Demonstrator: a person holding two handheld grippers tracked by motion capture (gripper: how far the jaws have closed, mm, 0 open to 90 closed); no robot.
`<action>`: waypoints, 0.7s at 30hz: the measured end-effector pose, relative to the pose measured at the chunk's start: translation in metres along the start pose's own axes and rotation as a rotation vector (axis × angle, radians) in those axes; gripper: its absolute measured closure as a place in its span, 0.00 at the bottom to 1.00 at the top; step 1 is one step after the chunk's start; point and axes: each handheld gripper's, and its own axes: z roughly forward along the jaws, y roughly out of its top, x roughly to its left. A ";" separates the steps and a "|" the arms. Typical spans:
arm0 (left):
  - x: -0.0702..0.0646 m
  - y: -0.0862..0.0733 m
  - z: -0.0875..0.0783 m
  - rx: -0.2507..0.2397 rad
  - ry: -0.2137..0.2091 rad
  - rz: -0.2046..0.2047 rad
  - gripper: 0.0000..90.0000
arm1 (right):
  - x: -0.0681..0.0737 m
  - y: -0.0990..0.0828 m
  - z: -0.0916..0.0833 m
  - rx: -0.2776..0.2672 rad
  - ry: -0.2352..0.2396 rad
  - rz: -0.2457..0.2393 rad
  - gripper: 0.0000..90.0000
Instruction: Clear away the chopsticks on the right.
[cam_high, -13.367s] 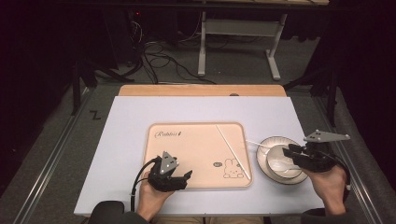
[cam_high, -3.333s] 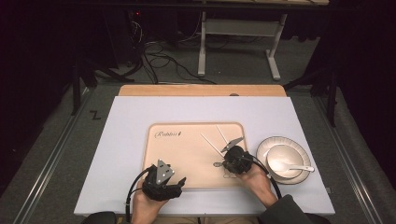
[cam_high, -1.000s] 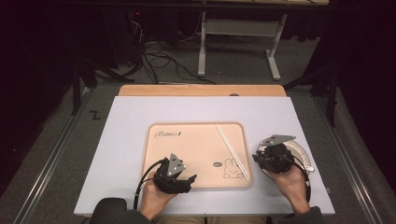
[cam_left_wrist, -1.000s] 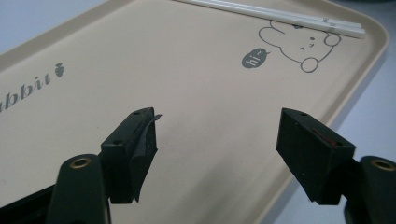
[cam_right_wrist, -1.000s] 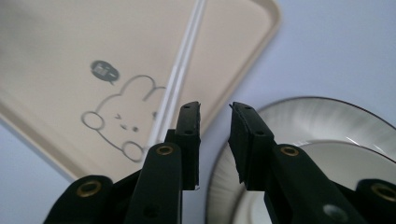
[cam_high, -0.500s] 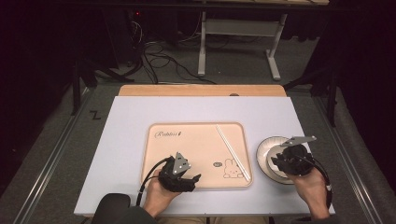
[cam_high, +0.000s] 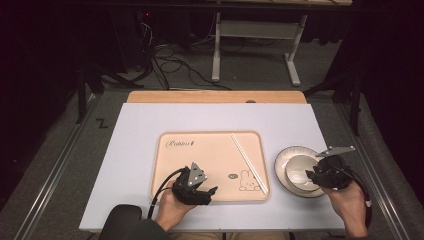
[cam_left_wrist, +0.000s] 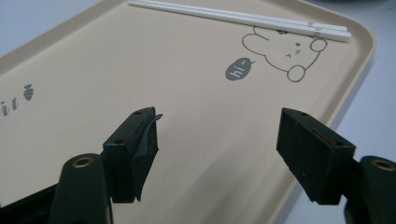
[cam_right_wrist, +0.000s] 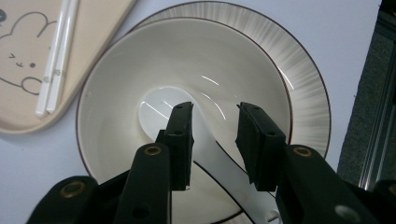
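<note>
While the right gripper (cam_right_wrist: 215, 144) hangs over the bowl (cam_right_wrist: 116, 79) on its plate (cam_right_wrist: 306, 102) near the table's (cam_high: 140, 130) right edge, its jaws have just been opening, straddling the white spoon's (cam_right_wrist: 219, 163) handle without pressing it. Left gripper (cam_left_wrist: 217, 149) gapes empty above the tray's (cam_left_wrist: 93, 70) near edge; chopsticks (cam_left_wrist: 238, 18) lie along the tray's right side.
</note>
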 end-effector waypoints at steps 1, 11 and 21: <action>0.000 0.000 0.000 0.000 -0.001 -0.001 0.33 | 0.000 0.000 0.000 0.000 0.000 0.000 0.74; 0.001 0.002 -0.001 -0.020 0.019 0.001 0.33 | -0.004 -0.004 0.006 0.062 0.044 0.002 0.72; 0.001 0.002 -0.001 -0.018 0.019 0.005 0.33 | -0.006 -0.006 0.007 0.096 0.113 -0.006 0.73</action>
